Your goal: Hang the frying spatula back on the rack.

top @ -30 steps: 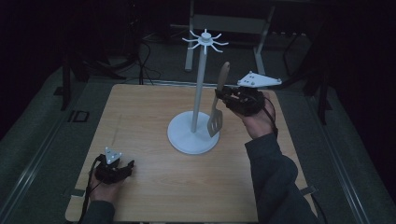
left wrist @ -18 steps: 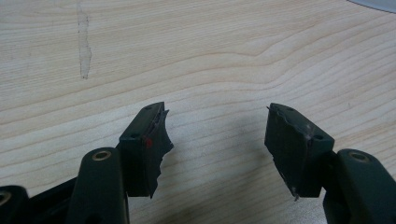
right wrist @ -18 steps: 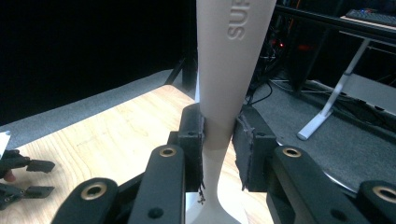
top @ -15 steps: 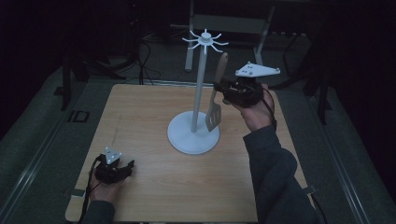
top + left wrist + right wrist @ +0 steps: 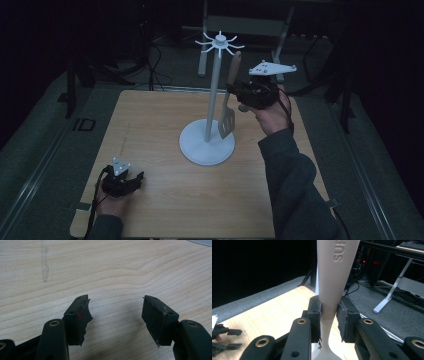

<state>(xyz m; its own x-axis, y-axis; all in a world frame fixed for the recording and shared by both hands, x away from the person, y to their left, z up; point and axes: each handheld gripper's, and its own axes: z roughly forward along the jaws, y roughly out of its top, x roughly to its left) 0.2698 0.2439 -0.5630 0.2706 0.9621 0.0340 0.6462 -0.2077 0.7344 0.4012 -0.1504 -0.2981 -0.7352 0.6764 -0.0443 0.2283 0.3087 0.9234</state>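
A white hook stand [image 5: 215, 90] rises from a round base [image 5: 207, 147] in the middle of the wooden table [image 5: 160, 120]. My right gripper [image 5: 235, 93] is shut on the narrow neck of a beige slotted spatula [image 5: 229, 120], which hangs upright just right of the pole, its handle tip close under the hooks. In the right gripper view the spatula [image 5: 334, 272] sits clamped between the pads [image 5: 315, 315]. My left gripper [image 5: 139, 179] rests low at the table's front left; in its own view the jaws [image 5: 116, 312] stand wide open over bare wood.
Dark floor, cables and a white desk leg [image 5: 280, 35] lie beyond the table's far edge. The stand's base edge [image 5: 200, 242] peeks in at the left gripper view's top right. The left gripper [image 5: 224, 338] shows far off in the right gripper view.
My right gripper has lifted the spatula and carried it left, closer to the stand's pole and up toward the hooks. The left gripper has stayed put.
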